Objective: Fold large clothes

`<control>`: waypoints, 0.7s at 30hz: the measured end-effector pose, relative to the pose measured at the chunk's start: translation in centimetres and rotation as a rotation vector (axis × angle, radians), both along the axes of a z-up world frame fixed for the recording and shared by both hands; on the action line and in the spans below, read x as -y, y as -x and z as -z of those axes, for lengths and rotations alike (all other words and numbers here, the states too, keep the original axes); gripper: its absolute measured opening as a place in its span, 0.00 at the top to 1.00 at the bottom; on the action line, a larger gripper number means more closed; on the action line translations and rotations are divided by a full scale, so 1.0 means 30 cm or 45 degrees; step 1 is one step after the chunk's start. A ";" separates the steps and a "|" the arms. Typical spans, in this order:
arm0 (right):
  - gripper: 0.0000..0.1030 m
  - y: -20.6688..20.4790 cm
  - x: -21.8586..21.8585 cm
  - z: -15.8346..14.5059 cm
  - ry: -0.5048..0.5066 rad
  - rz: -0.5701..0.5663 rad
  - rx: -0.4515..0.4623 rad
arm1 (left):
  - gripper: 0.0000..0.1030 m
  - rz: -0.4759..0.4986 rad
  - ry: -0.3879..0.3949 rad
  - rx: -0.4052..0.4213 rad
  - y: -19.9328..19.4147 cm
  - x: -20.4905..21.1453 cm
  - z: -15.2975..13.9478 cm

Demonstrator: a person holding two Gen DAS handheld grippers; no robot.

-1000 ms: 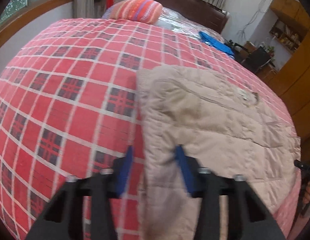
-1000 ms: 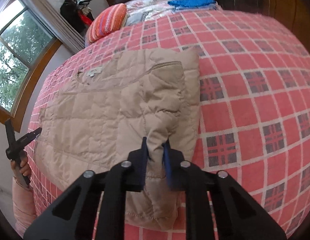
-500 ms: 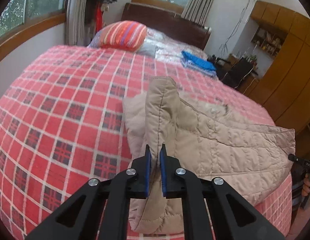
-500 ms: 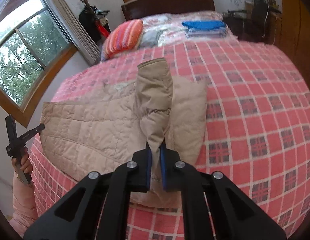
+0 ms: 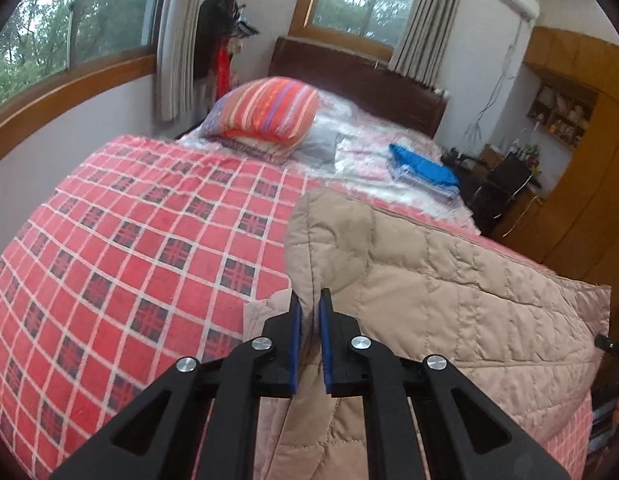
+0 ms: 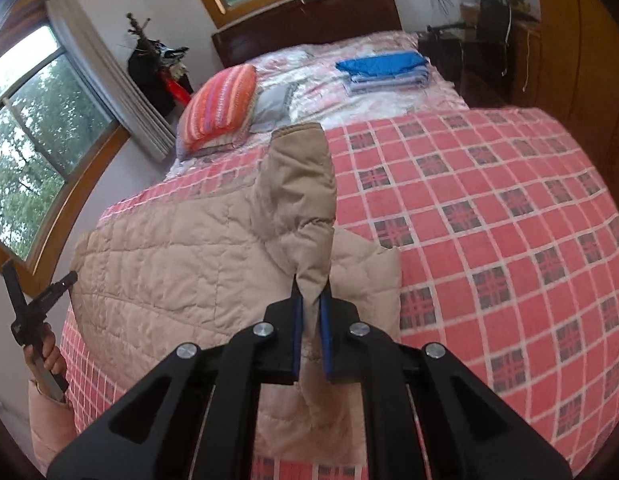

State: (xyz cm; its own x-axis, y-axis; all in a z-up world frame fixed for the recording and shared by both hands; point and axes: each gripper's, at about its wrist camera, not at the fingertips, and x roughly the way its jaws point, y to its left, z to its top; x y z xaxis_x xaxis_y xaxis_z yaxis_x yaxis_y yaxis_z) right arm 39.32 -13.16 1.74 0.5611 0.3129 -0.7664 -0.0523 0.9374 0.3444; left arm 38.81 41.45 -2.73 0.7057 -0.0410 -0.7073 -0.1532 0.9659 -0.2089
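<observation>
A: Left wrist view: left gripper point(image 5: 308, 316) pinched tight on the near edge of the beige quilted jacket point(image 5: 449, 292), raised off the red checked bedspread point(image 5: 129, 240). Right?

B: Yes. Right gripper point(image 6: 310, 304) also closed, clamping a bunched corner of the jacket point(image 6: 169, 256). Rest of it lies on the bed's near end.

A: Step?

B: Looks like the 1st fold, near edge lifted. Next move calls for carrying both corners forward together and laying them flat, edges lined up.

A: Obstacles?

B: Little. Striped pillow point(image 5: 265, 112) and blue folded clothes point(image 6: 383, 68) sit well apart near the headboard point(image 5: 361, 76). Padding is bulky, so the fold may spring back.
</observation>
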 end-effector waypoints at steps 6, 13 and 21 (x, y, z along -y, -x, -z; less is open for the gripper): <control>0.94 -0.115 -0.009 0.186 0.006 0.035 -0.119 | 0.91 -0.029 -0.019 -0.159 -0.112 0.002 0.166; 0.92 -0.163 -0.007 0.341 0.003 0.065 -0.238 | 0.81 -0.066 -0.055 -0.292 -0.164 -0.013 0.307; 0.71 -0.096 0.022 0.327 -0.019 0.067 -0.230 | 0.57 -0.030 -0.017 -0.306 -0.099 -0.049 0.269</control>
State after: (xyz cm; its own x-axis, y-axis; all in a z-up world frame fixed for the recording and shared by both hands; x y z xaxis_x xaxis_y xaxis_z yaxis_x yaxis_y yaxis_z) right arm 42.18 -13.82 -8.06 0.4308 0.2984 -0.8517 0.0608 0.9320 0.3573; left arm 41.79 42.93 -10.81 0.5176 -0.0159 -0.8555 -0.2197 0.9638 -0.1508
